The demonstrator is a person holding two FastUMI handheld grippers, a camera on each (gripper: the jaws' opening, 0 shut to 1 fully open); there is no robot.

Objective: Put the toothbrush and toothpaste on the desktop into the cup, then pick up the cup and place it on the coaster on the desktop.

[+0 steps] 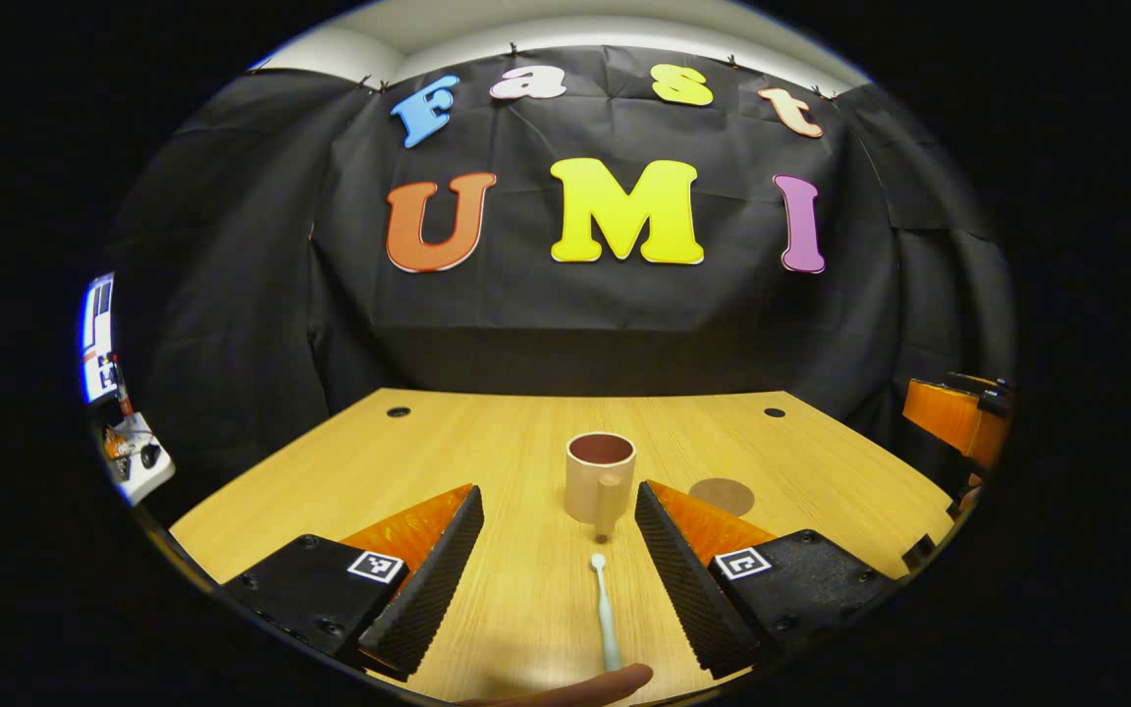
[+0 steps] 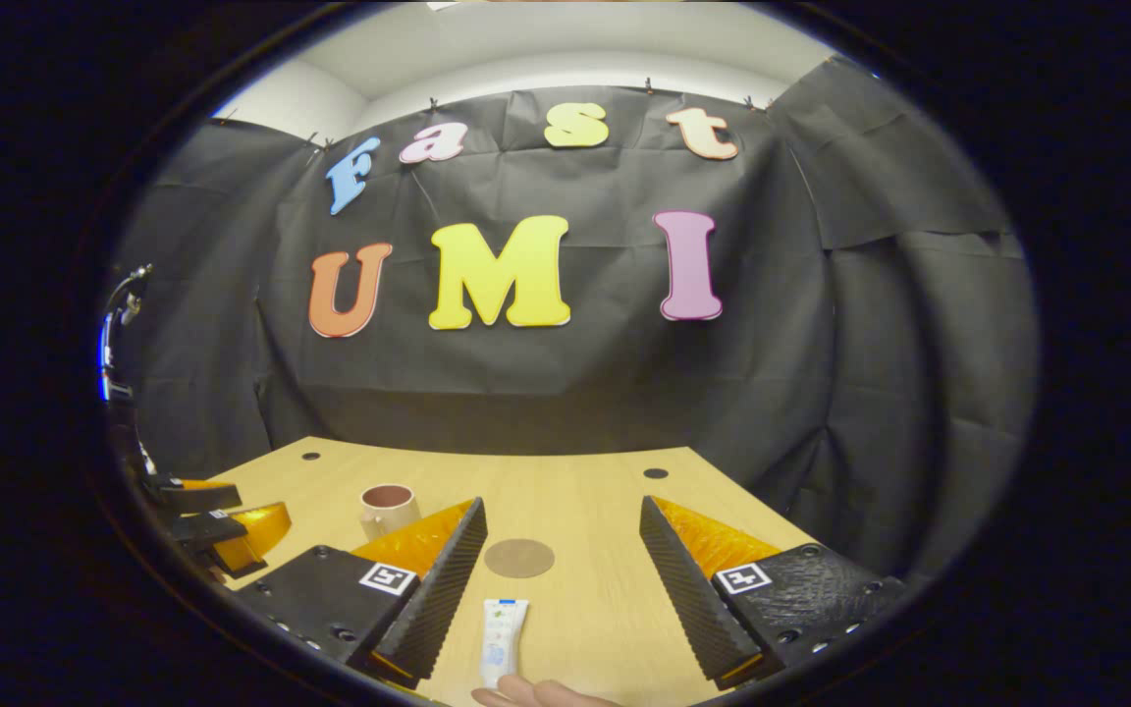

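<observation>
Toothbrush (image 1: 606,611) lies flat on the counter (image 1: 350,471) between the left gripper's (image 1: 560,574) spread jaws, just short of the cup (image 1: 600,477), which stands upright. Beside the cup sits the round coaster (image 1: 722,496). Toothpaste (image 2: 504,638) lies on the counter between the right gripper's (image 2: 563,584) spread jaws, coaster just beyond it.

Recording booth, black cloth wall (image 1: 605,324), wooden desk (image 1: 487,442) with cable holes
</observation>
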